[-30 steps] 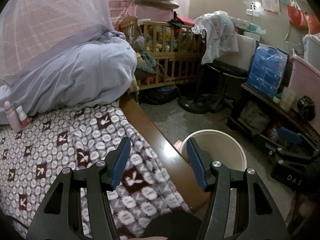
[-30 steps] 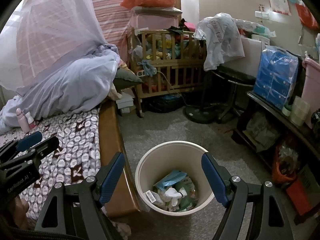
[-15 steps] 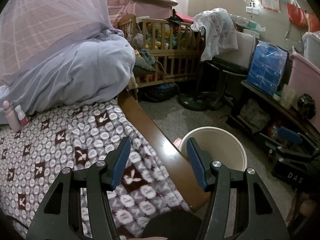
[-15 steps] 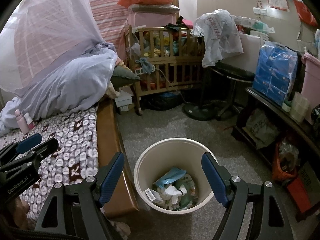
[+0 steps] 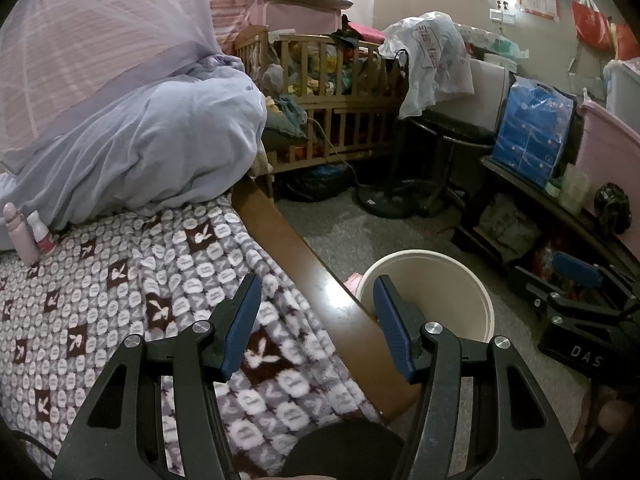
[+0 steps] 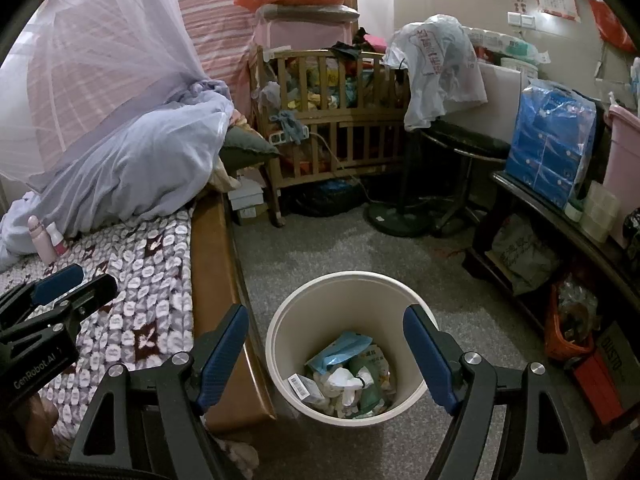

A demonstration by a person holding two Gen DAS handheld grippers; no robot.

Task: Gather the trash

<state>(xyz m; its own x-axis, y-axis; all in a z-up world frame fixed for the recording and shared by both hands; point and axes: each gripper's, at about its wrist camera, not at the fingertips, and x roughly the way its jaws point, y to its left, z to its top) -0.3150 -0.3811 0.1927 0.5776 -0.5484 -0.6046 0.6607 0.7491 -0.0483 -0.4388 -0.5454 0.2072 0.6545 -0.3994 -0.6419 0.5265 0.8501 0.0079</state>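
Fingers of my right gripper (image 6: 326, 356) stand wide apart with nothing between them, framing the cream bin (image 6: 280, 344) on the floor just below and ahead. My left gripper (image 5: 316, 322) is also parted and empty, over the patterned blanket (image 5: 100, 300) and wooden bed rail (image 5: 288, 248), the bin just right of it. Only the right view shows the trash (image 6: 348, 376) inside the bin.

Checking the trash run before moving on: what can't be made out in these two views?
- Left wrist view: the inside of the bin is hidden by its own wall and the left claw.
- Right wrist view: the trash is a jumble; the small label's print is too small to read.
- Floor nearest the bed frame is hidden by the right claw.
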